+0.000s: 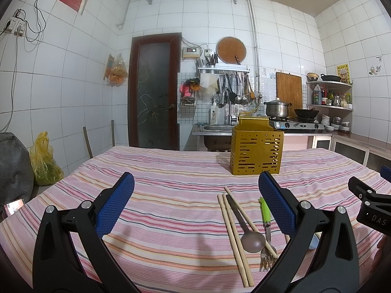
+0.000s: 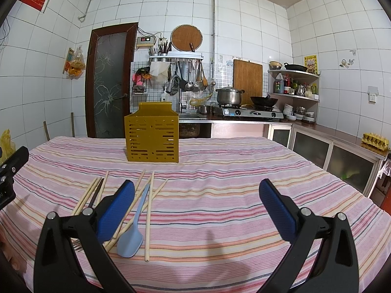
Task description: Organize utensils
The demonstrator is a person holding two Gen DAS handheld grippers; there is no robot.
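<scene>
A yellow slotted utensil holder stands upright at the far side of the striped table; it also shows in the right wrist view. In the left wrist view, wooden chopsticks, a metal spoon and a green-handled fork lie near my right finger. In the right wrist view, a light blue spatula and several chopsticks lie by my left finger. My left gripper is open and empty above the cloth. My right gripper is open and empty.
The table wears a pink striped cloth. Behind it are a sink, a stove with a pot and wok, and low cabinets to the right. A yellow bag sits at the left.
</scene>
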